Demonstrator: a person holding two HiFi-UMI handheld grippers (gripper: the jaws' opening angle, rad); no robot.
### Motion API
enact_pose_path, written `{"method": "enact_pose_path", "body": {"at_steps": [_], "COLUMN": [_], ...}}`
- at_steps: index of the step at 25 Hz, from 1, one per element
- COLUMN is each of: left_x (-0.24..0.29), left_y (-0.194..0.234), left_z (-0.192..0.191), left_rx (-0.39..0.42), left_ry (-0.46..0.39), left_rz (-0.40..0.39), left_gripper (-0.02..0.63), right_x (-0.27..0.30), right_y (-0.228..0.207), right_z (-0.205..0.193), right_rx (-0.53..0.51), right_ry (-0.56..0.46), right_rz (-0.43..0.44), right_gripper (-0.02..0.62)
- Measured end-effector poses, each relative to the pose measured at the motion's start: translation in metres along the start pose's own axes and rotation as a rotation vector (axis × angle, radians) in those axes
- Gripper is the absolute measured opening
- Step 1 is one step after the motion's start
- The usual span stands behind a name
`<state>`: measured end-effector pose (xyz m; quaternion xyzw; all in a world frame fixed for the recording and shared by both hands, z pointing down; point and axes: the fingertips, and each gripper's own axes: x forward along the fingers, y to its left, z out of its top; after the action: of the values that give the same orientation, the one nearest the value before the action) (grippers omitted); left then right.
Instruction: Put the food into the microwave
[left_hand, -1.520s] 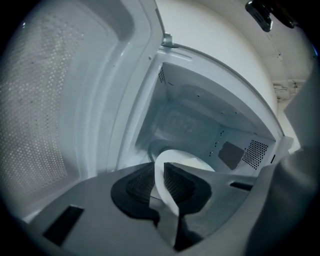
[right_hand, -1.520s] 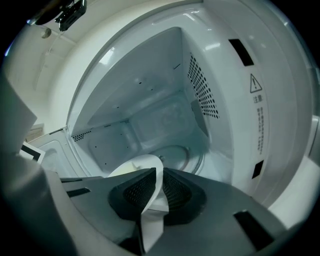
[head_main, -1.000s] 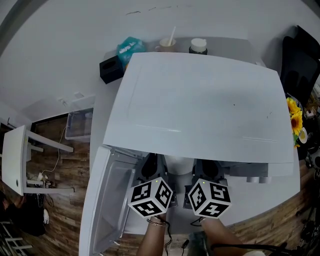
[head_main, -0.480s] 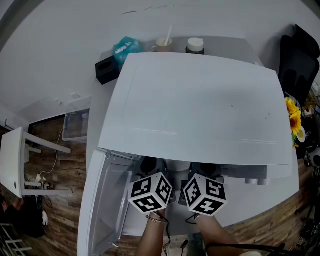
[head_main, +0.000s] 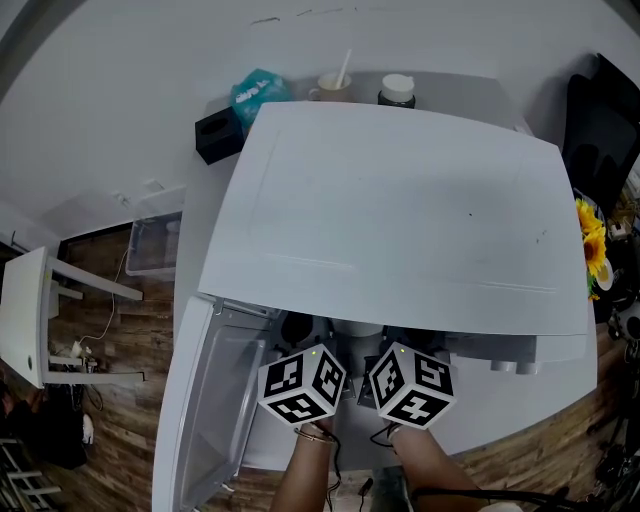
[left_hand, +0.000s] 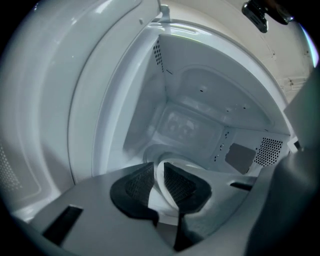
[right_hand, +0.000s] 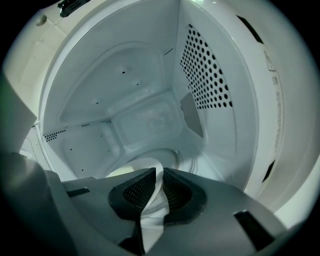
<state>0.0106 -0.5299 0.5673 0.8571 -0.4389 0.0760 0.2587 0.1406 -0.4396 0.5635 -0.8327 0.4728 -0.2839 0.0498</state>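
Far out at 9 o'clock in the head view, on the wood floor (head_main: 120, 420): a white stool (head_main: 28, 318). Just right of it, nearer 10 o'clock: a clear tub (head_main: 155, 245). At 7 o'clock: the microwave door (head_main: 215, 400), swung wide open to the left. At 11 o'clock, behind the microwave (head_main: 400, 210): a black box (head_main: 215, 138), touching a blue-green bag (head_main: 258, 92).

At 6 o'clock: the left gripper (left_hand: 159, 176), poking into the open front of the microwave. Jaws narrow, pinching the thin rim of a white bowl (head_main: 355, 328). Rim squeezed between both black pads (left_hand: 135, 184).

Bowl right at the mouth of the microwave, low in the middle, held between the 2 grippers, 1 on each side. Hard to see any food in it.

Just right of the bowl, also near 6 o'clock: the right gripper (right_hand: 159, 186). Jaws narrow too, clamped on the other side of the same rim.

At 12 o'clock, behind the microwave: a cup (head_main: 333, 90) with a stick in it, then a dark jar (head_main: 397, 92) with a white lid. Far out at 3 o'clock: yellow sunflowers (head_main: 592, 240).
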Motion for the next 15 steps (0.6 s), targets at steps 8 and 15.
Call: {"method": "enact_pose_path", "body": {"at_steps": [8,15], "left_x": [-0.014,-0.039], "left_y": [0.002,0.0], "left_z": [-0.002,-0.006], "left_rx": [0.002,0.011], "left_ry": [-0.016,-0.022], "left_rz": [0.015,0.016], "left_gripper": [0.06,0.058], "right_x": [-0.009,-0.03], "right_y": [-0.003,0.009], "right_z": [0.001,-0.007], "right_rx": [-0.074,-0.143], "right_ry": [-0.031,-0.017], "right_rz": [-0.001,0.068], "right_gripper": [0.055,0.055]}}
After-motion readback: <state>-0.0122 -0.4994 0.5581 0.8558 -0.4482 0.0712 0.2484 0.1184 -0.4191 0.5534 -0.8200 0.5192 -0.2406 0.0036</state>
